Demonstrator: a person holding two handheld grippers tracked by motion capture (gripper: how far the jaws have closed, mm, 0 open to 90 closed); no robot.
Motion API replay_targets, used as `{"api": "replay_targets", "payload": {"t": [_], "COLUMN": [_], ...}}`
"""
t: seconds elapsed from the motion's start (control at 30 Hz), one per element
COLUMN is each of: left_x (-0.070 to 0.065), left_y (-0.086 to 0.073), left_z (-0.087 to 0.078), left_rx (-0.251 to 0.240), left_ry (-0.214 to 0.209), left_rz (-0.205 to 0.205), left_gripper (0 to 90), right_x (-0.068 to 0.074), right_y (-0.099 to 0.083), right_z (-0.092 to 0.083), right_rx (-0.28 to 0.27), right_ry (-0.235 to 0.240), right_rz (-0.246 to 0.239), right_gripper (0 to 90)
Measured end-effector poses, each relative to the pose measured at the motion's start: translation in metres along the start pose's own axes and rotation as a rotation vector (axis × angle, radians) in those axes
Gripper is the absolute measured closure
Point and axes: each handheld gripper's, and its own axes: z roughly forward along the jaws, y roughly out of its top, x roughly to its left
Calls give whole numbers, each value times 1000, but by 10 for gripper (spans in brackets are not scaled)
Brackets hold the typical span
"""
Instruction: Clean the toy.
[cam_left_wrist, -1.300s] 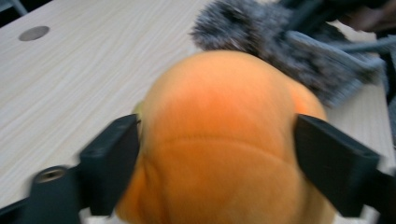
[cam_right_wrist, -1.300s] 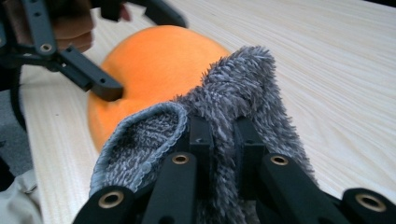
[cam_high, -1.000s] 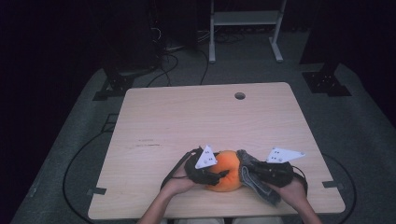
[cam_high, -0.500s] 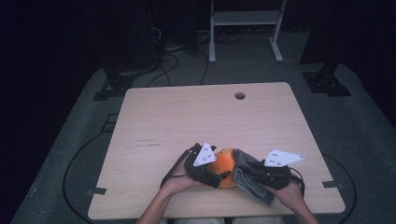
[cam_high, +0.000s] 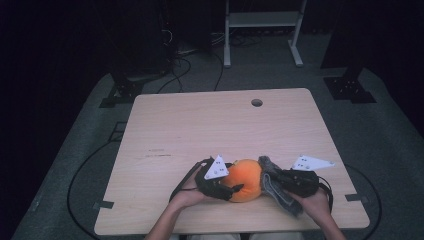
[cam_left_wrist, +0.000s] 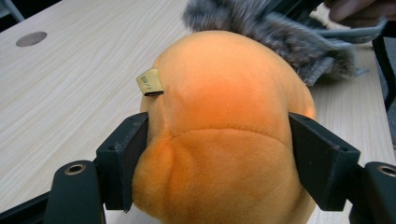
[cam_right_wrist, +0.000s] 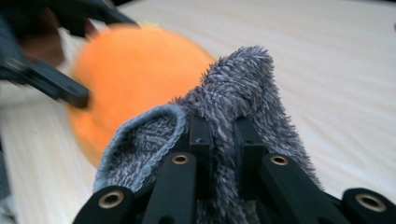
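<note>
Pale wooden table (cam_high: 200, 130), round cable hole (cam_high: 256, 102) near the far edge. Resting on the near part: an orange plush (cam_high: 246, 179), with a grey cloth (cam_high: 277, 192) just beside it, touching. Faint scuff marks (cam_high: 155, 154) left of centre.

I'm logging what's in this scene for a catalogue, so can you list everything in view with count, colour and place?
Plush toy: one, orange, near edge of the table, between the two grippers; small tan tag on its top.
Fluffy cloth: one, grey, just right of the plush toy and touching it.
Table: one, light wood, centre; round hole near its far edge.
Shelf frame: one, white, on the floor beyond the table.
Cables: several, black, on the grey floor behind and left of the table.
Left gripper: one, black, jaws on either side of the plush toy, pads against it.
Right gripper: one, black, jaws shut on the fluffy cloth.
Hands: two, at the near edge, each holding a gripper.
</note>
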Motion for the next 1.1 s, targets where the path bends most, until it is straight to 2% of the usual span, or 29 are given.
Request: {"api": "replay_targets", "payload": {"t": [0.07, 0.13, 0.2, 0.3, 0.4, 0.5, 0.57, 0.67, 0.73, 0.8, 0.83, 0.87, 0.93, 0.97, 1.0, 1.1], "left_x": [1, 1, 2, 3, 2, 3, 2, 0, 0, -1, -2, -3, -7, -7, -6, 2], "left_y": [-1, -2, -3, -5, -5, -5, -5, -4, -4, -4, -4, -4, -1, 0, 3, 4], "left_z": [0, -1, -2, -3, -3, -4, -3, -3, -4, -3, -2, -2, -2, -2, -4, -5], "left_rx": [-5, -3, 1, 2, 2, 4, 2, 6, 6, 5, -1, -4, -10, -5, 5, 15], "left_ry": [-4, -10, -14, -20, -24, -28, -25, -24, -26, -24, -29, -33, -54, -63, -68, -67], "left_rz": [3, 10, 4, -3, 6, 6, 7, 20, 24, 26, 27, 34, 48, 46, 35, -54], "left_gripper": [251, 249, 249, 249, 246, 246, 245, 244, 242, 242, 242, 241, 225, 197, 174, 103], "right_x": [4, 5, -1, -13, -14, -10, -13, -20, -17, -11, -8, -3, 0, 0, 0, 0], "right_y": [4, 3, -4, -11, -9, -5, -9, -13, -10, -2, 0, 4, 4, 1, -1, -1], "right_z": [-2, 2, 6, 8, 5, 5, 9, 10, 5, -3, -6, -7, -4, 0, 2, 1], "right_rx": [-42, -22, -4, 42, 24, 8, 39, 89, 56, -22, -44, -58, -38, -7, -3, 3], "right_ry": [38, 40, 38, -10, -3, 22, 21, -9, 6, 69, 93, 103, 104, 99, 97, 92], "right_rz": [0, -3, 34, 73, 85, 69, 86, 113, 104, 88, 81, 55, 43, 37, 32, 31], "right_gripper": [802, 801, 801, 802, 802, 801, 801, 801, 802, 800, 799, 799, 800, 800, 800, 801]}}
